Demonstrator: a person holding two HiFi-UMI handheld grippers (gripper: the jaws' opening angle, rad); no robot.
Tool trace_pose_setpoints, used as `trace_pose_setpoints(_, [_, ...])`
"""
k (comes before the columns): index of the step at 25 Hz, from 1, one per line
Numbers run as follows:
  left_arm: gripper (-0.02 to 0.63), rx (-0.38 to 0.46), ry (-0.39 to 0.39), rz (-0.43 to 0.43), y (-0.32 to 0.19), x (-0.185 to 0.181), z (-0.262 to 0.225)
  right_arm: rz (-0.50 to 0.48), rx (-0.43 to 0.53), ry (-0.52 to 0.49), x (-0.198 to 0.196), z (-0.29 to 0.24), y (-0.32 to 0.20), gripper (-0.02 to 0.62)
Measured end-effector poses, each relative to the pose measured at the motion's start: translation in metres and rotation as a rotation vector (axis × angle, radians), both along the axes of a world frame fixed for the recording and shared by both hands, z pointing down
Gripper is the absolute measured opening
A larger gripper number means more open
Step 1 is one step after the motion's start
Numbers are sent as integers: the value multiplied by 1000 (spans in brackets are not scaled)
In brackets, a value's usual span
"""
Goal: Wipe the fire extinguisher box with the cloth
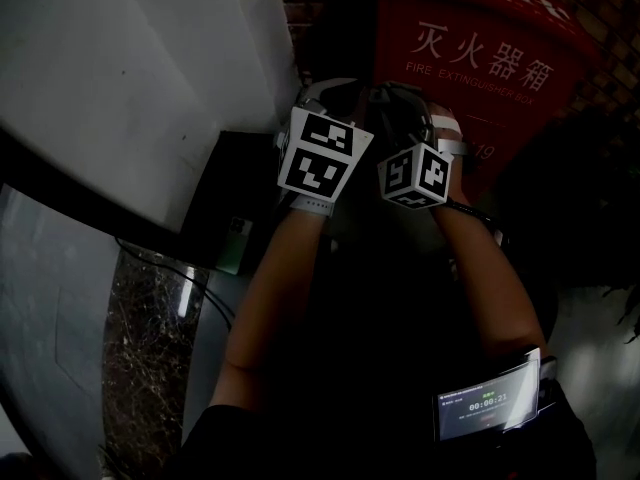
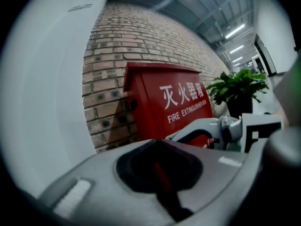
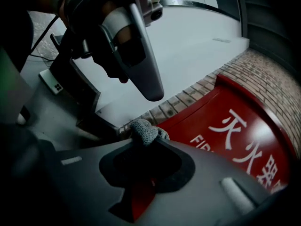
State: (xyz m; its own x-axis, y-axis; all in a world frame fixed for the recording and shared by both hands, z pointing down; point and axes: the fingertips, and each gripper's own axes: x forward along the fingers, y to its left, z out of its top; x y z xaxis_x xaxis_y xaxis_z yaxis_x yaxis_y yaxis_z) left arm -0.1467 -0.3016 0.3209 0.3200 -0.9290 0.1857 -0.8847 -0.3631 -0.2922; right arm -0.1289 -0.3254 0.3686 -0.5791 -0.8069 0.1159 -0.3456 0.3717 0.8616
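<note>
Right gripper [image 3: 146, 142]: fingers clamped on grey cloth [image 3: 146, 132], small wad poking out past tips. Left gripper [image 2: 156, 142]: fingers closed together, nothing between them. Both grippers side by side, close, in front of red fire extinguisher box [image 1: 480, 68]. Cloth near box front; contact cannot be told. Box stands against brick wall [image 2: 122, 46], potted plant [image 2: 237, 86] beside it. Small lit screen [image 1: 487, 403] low at right of head view.

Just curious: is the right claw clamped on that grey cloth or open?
Shut: the right gripper pinches the cloth, bunched at its jaw tips.
</note>
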Motion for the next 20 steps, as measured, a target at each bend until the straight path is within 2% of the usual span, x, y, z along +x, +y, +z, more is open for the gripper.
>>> trace_pose_setpoints(7, [3, -85, 26, 16, -5, -8, 82, 0, -132, 49, -2, 85, 2, 69])
trace_pose_setpoints(12, [3, -138, 171, 34, -7, -10, 112, 14, -208, 110, -4, 145, 2, 69])
trace_pose_setpoints(20, [3, -135, 280, -31, -15, -18, 121, 33, -353, 157, -7, 233, 4, 69])
